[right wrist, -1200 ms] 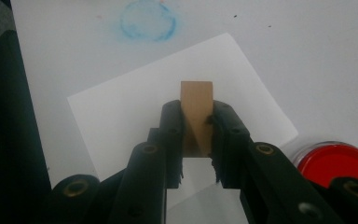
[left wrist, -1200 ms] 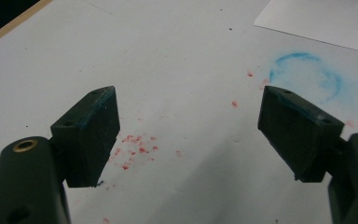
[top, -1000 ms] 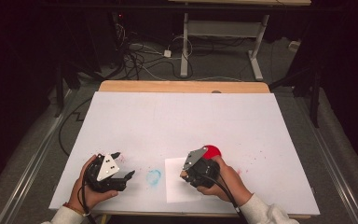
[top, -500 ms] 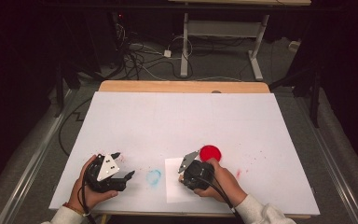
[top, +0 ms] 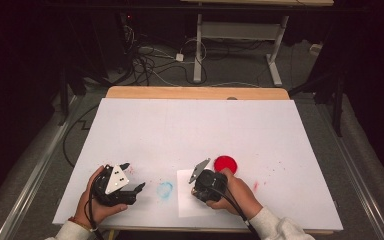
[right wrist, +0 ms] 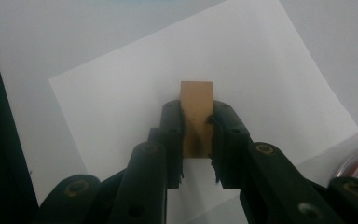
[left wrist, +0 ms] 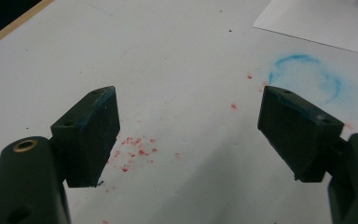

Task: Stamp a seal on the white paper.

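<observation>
High view: the right gripper (top: 203, 181) hangs over the paper sheet (top: 186, 202), with the red ink pad (top: 226, 163) at its two o'clock, handy for re-inking.

Left gripper view: the left gripper (left wrist: 186, 135) gapes empty; a blue ring stain (left wrist: 305, 77) lies at one o'clock.

Right gripper view: jaws clamp the wooden stamp (right wrist: 196, 116) above the paper, a grip hidden from the high view.

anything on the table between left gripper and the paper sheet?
A blue ring stain lies between the left gripper and the paper sheet, clear in the high view.
</observation>
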Action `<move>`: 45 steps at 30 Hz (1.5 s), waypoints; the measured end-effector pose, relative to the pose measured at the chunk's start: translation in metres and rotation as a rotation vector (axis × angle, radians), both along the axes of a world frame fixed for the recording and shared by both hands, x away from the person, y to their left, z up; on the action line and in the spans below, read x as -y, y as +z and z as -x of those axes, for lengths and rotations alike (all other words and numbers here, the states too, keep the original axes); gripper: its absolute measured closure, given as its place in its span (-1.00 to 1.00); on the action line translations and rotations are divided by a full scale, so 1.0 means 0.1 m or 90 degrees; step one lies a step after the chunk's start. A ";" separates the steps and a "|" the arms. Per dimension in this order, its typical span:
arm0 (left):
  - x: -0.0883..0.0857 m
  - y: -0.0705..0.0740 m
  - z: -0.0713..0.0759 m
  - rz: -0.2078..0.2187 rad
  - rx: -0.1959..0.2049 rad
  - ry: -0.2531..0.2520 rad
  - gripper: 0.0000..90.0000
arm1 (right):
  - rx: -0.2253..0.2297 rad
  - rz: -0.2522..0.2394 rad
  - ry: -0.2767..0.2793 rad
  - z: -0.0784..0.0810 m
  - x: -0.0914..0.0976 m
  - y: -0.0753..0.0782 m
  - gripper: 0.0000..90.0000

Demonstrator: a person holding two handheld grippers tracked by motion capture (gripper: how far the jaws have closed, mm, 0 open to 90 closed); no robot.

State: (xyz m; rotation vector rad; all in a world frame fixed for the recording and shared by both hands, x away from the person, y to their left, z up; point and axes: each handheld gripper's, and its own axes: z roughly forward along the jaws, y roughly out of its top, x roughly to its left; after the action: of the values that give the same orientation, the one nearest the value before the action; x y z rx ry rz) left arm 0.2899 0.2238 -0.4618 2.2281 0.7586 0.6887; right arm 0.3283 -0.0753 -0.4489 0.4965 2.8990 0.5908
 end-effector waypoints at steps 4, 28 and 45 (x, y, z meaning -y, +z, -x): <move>0.01 0.00 -0.01 -0.001 -0.002 -0.001 -0.56 | 0.002 0.013 -0.001 0.01 -0.02 0.01 0.69; 0.01 0.00 -0.02 0.006 -0.006 -0.004 -0.56 | 0.004 0.010 0.009 0.01 -0.02 -0.01 0.69; 0.02 -0.01 -0.02 0.010 -0.012 -0.009 -0.56 | 0.018 0.011 0.007 0.04 -0.02 -0.02 0.69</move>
State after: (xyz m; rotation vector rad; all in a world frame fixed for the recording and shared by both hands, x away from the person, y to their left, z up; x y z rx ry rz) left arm 0.2916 0.2215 -0.4625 2.2265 0.7543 0.6546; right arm 0.3245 -0.0728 -0.4509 0.4673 2.8798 0.5696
